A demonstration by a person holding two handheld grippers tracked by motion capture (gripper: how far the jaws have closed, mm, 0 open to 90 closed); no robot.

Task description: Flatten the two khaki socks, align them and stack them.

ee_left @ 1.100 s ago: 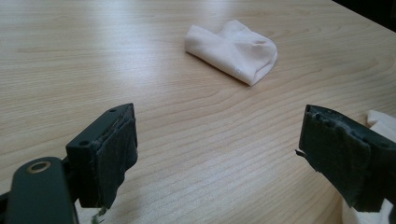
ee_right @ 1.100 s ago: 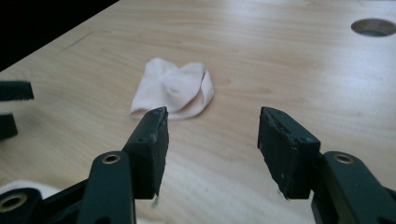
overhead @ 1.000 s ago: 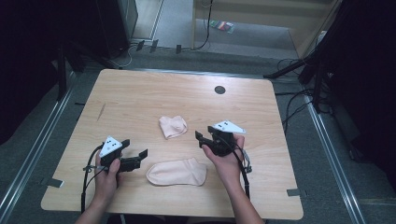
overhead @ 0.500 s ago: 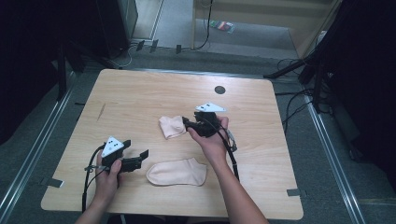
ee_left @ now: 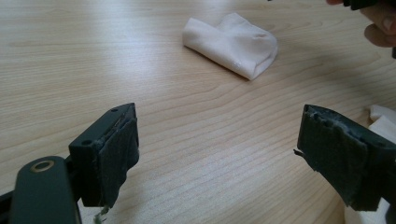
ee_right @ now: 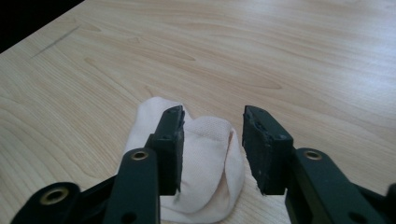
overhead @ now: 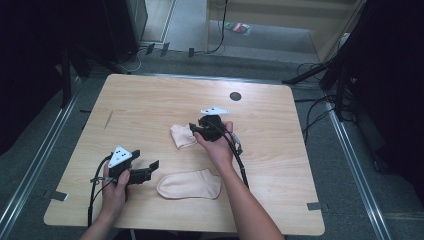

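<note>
A folded cream sock (overhead: 181,136) lies near the middle of the wooden table (overhead: 300,165). A second cream sock (overhead: 190,184) lies flat nearer the front edge. My right gripper (overhead: 194,130) hovers at the folded sock's right edge with its jaws open. In the right gripper view the folded sock (ee_right: 205,154) shows between and under the right gripper (ee_right: 212,135). My left gripper (overhead: 147,161) rests open just left of the flat sock. In the left gripper view the left gripper (ee_left: 217,140) stands wide open over bare wood, with the folded sock (ee_left: 233,43) farther off and the flat sock's edge (ee_left: 383,119) at right.
A small black round hole (overhead: 235,96) sits in the table near its far edge. A thin dark mark (overhead: 108,119) lies on the wood at the left. Cables trail on the floor around the table, and metal rails run along both sides.
My right gripper has moved forward and to the left, from beside the flat sock to the folded sock. The left gripper and both socks have stayed put.
</note>
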